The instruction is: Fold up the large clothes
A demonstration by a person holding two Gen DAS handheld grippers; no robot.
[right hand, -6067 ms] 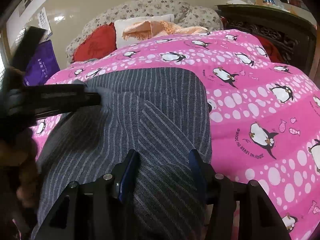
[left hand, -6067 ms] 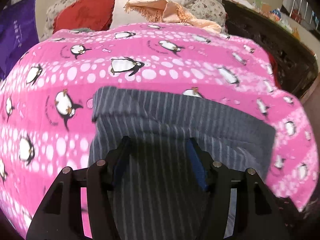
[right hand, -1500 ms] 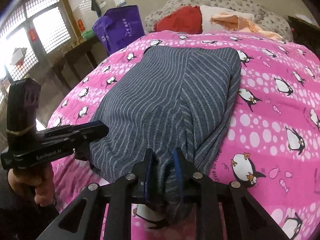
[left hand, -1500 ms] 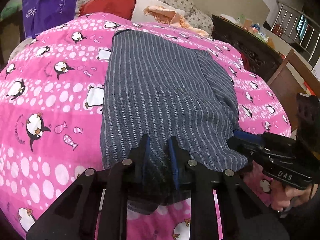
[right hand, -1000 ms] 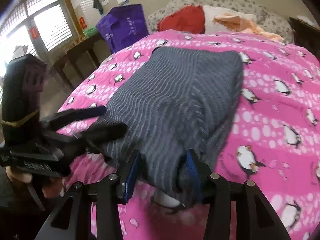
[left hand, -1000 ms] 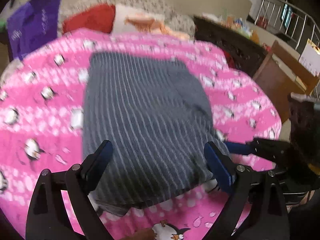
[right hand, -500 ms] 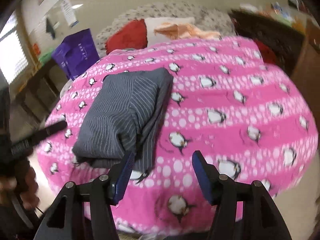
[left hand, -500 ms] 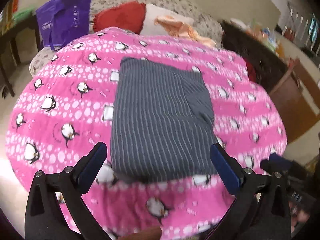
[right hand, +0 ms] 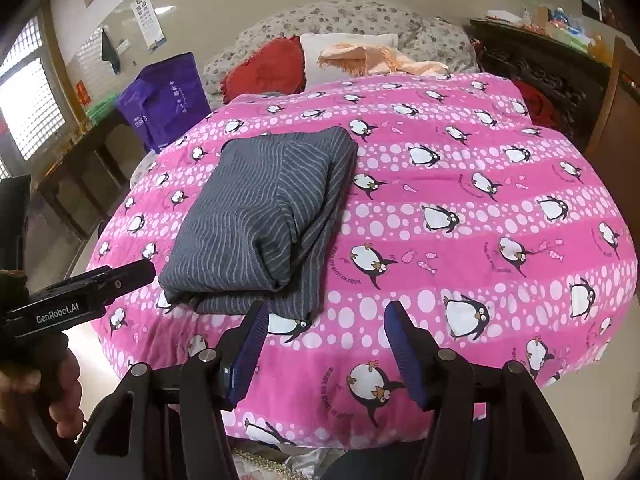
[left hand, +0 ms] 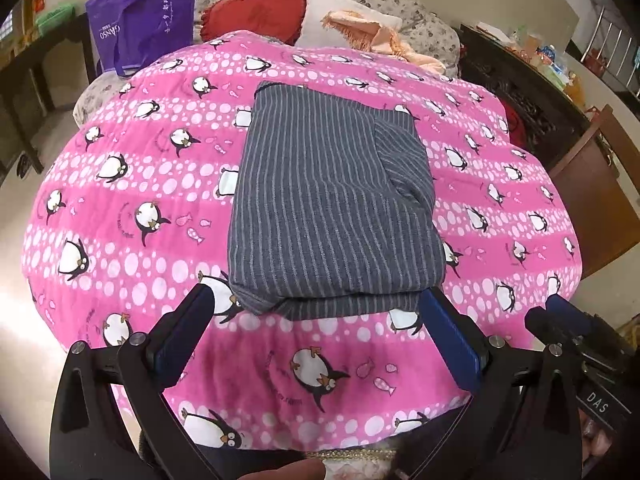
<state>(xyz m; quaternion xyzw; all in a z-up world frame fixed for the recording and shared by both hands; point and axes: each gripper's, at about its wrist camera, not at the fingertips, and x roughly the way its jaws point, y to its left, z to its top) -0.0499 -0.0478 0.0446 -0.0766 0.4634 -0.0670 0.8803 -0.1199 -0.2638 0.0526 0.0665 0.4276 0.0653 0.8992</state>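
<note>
Both wrist views looked down over a bed covered by a pink penguin-print quilt (left hand: 132, 184). A grey striped garment (left hand: 332, 208), folded into a thick rectangle of several layers, lay flat on the quilt toward the near edge of the bed, its long side running away from the cameras; in the right wrist view it (right hand: 260, 216) sat left of centre, with a lower layer showing along its right and near edges.

The left claw (left hand: 320, 336) was released, its blue-padded fingers (left hand: 448, 340) spread wide, one on either side of the garment's near edge and clear of the cloth. The right claw (right hand: 324, 344) was also released, its jaws having just been opening; only the quilt lay between its fingers (right hand: 404, 348), just right of the garment's near corner. Each claw appeared at the margin of the other's view: the left one (right hand: 128, 274) held by a hand (right hand: 60, 384) at the left edge, the right one (left hand: 560, 320) at the lower right, where its jaws were too cropped to read with confidence.

At the head of the bed lay a red cushion (left hand: 256, 12), a white pillow (left hand: 344, 12) and a peach fringed cloth (left hand: 380, 36). A purple bag (left hand: 144, 12) stood to the left, and dark wooden furniture (left hand: 532, 100) stood along the right
</note>
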